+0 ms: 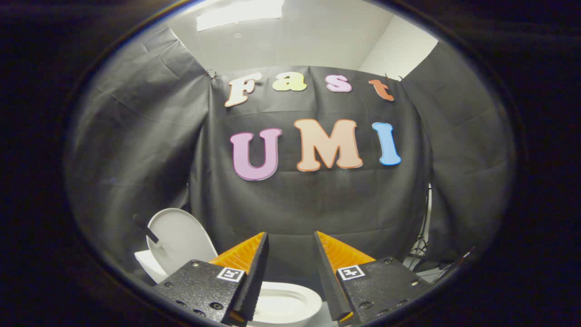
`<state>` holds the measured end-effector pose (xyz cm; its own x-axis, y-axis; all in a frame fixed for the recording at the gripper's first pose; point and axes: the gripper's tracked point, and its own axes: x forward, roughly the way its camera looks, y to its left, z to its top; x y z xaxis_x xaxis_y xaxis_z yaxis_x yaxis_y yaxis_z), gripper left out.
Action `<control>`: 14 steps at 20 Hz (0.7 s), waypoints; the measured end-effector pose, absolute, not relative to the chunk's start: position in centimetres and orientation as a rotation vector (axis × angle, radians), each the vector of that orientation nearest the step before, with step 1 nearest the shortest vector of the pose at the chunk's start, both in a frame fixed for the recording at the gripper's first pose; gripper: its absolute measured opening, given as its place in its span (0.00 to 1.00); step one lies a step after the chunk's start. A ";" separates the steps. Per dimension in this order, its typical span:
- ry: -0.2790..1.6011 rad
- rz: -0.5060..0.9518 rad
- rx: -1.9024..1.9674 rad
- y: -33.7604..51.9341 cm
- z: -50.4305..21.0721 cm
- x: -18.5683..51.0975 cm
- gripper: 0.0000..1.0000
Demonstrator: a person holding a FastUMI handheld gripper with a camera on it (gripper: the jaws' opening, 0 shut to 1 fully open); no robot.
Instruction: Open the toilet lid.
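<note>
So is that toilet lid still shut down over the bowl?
No: the toilet lid stands raised, leaning back behind the open seat, and the open jaws of the gripper touch nothing.

My hand-held gripper point(290, 247) hangs above the toilet bowl point(290, 302), fingers apart with nothing between them; the bowl's rim lies below and between them. The toilet lid point(181, 238) stands raised behind the bowl to the left, leaning back by the cloth wall point(317, 209) behind the bowl.
</note>
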<state>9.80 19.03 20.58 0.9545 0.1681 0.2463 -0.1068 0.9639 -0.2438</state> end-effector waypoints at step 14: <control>-0.211 -0.037 -0.126 5.8 17.3 5.0 0.59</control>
<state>4.99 5.84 17.31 0.9771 -0.0234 0.2116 0.0499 0.9914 -0.1208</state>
